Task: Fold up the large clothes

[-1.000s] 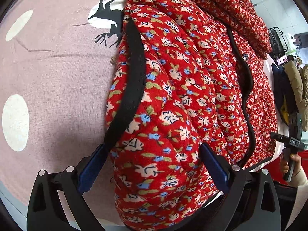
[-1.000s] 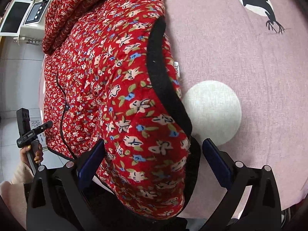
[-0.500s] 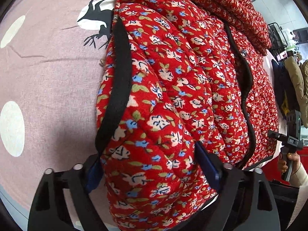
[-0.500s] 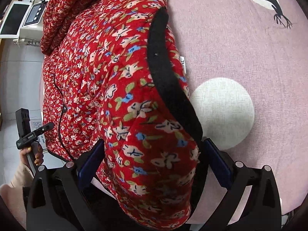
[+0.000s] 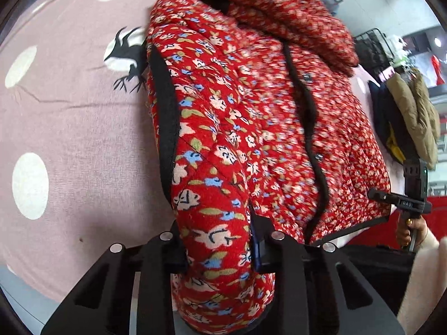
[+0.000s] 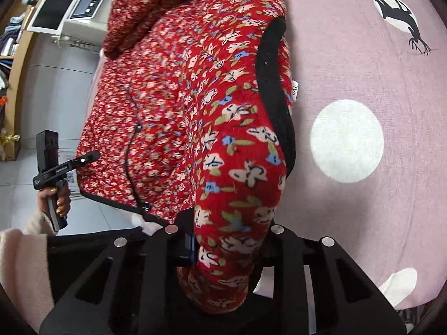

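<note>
both sets of jaws, wide apart a sec ago, now pinch in on the cloth and are closing. left gripper (image 5: 219, 247) has a bunched fold of the red floral quilted jacket (image 5: 251, 128) squeezed between its pads, black-trimmed edge (image 5: 164, 128) running up the left side. right gripper (image 6: 229, 244) clamps the other corner of the same jacket, black trim (image 6: 275, 89) on the right. jacket's near edge is raised off the pink bedsheet (image 5: 78, 128) – the rest lies spread on it, hood end farthest away. sheet has white dots (image 6: 346, 139) & a black deer print (image 6: 399, 19). each cam sees the other hand (image 6: 56, 198) w/ its handle beside the jacket hem.
</note>
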Available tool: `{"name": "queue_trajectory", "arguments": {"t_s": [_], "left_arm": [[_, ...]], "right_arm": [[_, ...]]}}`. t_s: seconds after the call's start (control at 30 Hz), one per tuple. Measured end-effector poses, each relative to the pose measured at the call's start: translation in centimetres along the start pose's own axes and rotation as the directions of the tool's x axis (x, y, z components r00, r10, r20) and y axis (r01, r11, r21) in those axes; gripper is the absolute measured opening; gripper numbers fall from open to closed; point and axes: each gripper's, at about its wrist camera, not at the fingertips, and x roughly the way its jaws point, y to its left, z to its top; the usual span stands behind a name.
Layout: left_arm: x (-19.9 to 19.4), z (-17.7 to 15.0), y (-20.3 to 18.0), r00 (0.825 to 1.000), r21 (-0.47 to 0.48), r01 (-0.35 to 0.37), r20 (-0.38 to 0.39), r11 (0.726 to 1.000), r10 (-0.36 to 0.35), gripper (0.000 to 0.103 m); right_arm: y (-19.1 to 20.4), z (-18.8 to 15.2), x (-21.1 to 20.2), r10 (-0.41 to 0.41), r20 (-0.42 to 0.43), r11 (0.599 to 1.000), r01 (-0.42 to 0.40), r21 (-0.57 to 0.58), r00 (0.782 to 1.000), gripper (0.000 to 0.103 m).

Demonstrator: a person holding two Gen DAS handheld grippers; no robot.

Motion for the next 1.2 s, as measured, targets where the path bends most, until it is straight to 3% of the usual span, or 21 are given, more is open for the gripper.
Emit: {"name": "queue_trajectory", "arguments": {"t_s": [0.17,0.27,0.4,0.5,0.67,0.8,0.93,1.03,1.1,1.2], "left_arm": [[-0.7,-1.3,-1.3,1.000,0.070,-0.015,-0.019,0.997,0.016,0.027],[-0.1,-2.4,-1.0,0.998,0.079,-0.021,-0.052,0.997,0.026,0.027],[0.8,-3.4,0.7,0.997,0.014,-0.021,-0.079,1.000,0.022,0.027],[1.3,-2.7,1.9,0.997,-0.057,-0.010,-0.078,0.998,0.005,0.029],[1.3,-1.4,2.1,0.994,-0.040,-0.033,-0.102,0.999,0.029,0.033],[0.7,-0.2,2.4,0.993,-0.061,-0.031,-0.117,0.998,0.024,0.035],[-1.3,1.5,2.3,0.995,-0.029,-0.043,-0.092,0.999,0.040,0.035],[-3.1,4.2,1.7,0.998,-0.012,-0.054,-0.029,0.998,0.054,0.035],[-5.0,6.3,1.4,0.998,-0.002,-0.055,0.042,0.999,0.055,0.035],[-7.0,9.4,1.0,0.990,-0.004,-0.063,0.129,0.998,0.063,0.035]], "right_arm": [[0.6,-0.9,-2.6,0.053,0.000,0.998,-0.053,0.019,0.999,0.025],[0.8,-1.6,-3.0,0.042,-0.035,0.999,-0.041,0.022,0.999,0.025],[-0.3,-2.8,-2.4,0.044,-0.077,0.996,-0.037,0.084,0.996,0.025],[-1.4,-1.8,-1.7,0.066,-0.081,0.987,-0.053,0.154,0.994,0.026],[-0.9,-0.3,-1.5,0.043,-0.132,0.990,-0.025,0.136,0.990,0.027],[-1.6,0.7,-1.6,0.105,-0.144,0.979,-0.076,0.191,0.984,0.028],[-1.2,3.2,-3.1,0.182,-0.098,0.968,-0.160,0.194,0.978,0.028],[-0.2,5.9,-4.7,0.247,-0.030,0.952,-0.237,0.194,0.968,0.028],[0.5,8.2,-5.9,0.310,0.037,0.930,-0.311,0.198,0.950,0.028],[1.2,12.1,-7.9,0.410,0.153,0.879,-0.434,0.195,0.899,0.028]]}}
